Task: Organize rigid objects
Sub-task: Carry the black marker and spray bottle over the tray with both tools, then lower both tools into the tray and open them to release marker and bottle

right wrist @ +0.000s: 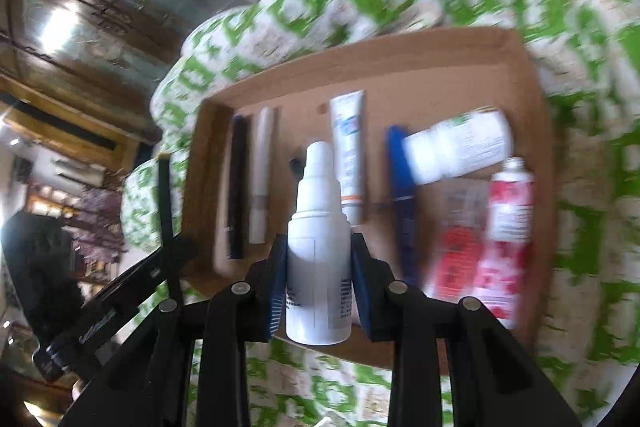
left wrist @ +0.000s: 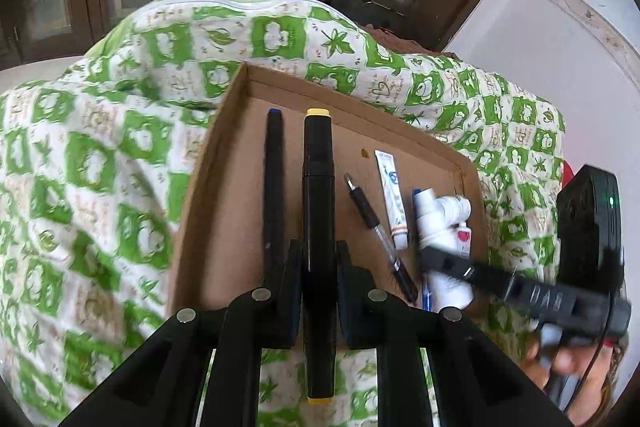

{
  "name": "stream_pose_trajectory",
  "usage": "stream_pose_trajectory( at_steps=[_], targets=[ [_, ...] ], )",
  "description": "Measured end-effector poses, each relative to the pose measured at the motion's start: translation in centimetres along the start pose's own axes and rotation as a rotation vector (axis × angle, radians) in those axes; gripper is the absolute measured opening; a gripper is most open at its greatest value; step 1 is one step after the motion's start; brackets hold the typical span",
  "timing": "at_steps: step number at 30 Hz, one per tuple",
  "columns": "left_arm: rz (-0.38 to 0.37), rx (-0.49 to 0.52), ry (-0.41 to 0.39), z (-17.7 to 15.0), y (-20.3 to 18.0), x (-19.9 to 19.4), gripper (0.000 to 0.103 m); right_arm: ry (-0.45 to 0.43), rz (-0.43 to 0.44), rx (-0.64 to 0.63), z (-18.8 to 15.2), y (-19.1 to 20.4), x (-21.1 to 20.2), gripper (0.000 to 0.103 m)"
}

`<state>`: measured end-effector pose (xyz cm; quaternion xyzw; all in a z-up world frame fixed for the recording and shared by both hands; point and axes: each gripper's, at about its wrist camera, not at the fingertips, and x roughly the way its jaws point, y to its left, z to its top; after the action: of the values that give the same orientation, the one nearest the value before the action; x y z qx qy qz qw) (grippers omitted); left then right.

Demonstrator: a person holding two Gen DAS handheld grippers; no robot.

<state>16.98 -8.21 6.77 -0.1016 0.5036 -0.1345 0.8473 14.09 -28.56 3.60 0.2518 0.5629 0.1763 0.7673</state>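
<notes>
My left gripper point(left wrist: 318, 259) is shut on a black marker with yellow ends point(left wrist: 318, 211), held lengthwise over the near edge of a shallow cardboard tray point(left wrist: 224, 155). A black pen with a blue tip point(left wrist: 274, 183) lies in the tray just left of it. My right gripper point(right wrist: 320, 251) is shut on a white dropper bottle point(right wrist: 318, 255), upright above the tray's near edge point(right wrist: 200, 187). The right gripper also shows at the right of the left wrist view point(left wrist: 444, 261).
In the tray lie a clear ballpoint pen point(left wrist: 380, 235), a small white tube point(left wrist: 392, 199), a white bottle on its side point(right wrist: 456, 147), a blue pen point(right wrist: 402, 195) and a red-and-white tube point(right wrist: 508, 211). The tray rests on a green-and-white quilt point(left wrist: 100, 147). Wooden cabinets stand behind.
</notes>
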Motion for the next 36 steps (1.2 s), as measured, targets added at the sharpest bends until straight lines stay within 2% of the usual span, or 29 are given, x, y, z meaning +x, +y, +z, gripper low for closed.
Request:
stream_pose_trajectory(
  at_steps=[4, 7, 9, 11, 13, 20, 24, 36],
  targets=[
    [-0.018, -0.003, 0.013, 0.2, -0.6, 1.2, 0.014, 0.075, 0.068, -0.040, -0.5, 1.2, 2.5, 0.029],
    [-0.024, 0.006, 0.027, 0.0, -1.0, 1.8, 0.014, 0.112, 0.041, -0.066, -0.7, 1.7, 4.1, 0.029],
    [-0.026, 0.012, 0.032, 0.0, -1.2, 2.1, 0.014, 0.121, -0.015, -0.059, -0.6, 1.2, 4.8, 0.029],
    [-0.031, 0.017, 0.037, 0.0, -1.5, 2.5, 0.014, 0.111, -0.021, -0.046, -0.4, 0.7, 4.6, 0.029],
    [-0.035, 0.018, 0.047, 0.1, -1.8, 3.1, 0.014, 0.078, -0.092, -0.054, -0.1, 0.5, 3.9, 0.029],
    [-0.028, 0.037, 0.075, -0.1, -3.5, 5.8, 0.014, 0.043, -0.156, -0.024, 0.4, -0.6, 2.9, 0.029],
    [0.012, 0.052, 0.085, -0.2, -3.5, 7.2, 0.014, 0.034, -0.151, -0.009, 0.5, -1.5, 2.2, 0.029],
    [0.073, 0.087, 0.065, 0.2, -2.1, 6.1, 0.014, 0.027, -0.227, -0.100, -0.2, 0.1, 2.9, 0.029]
  ],
)
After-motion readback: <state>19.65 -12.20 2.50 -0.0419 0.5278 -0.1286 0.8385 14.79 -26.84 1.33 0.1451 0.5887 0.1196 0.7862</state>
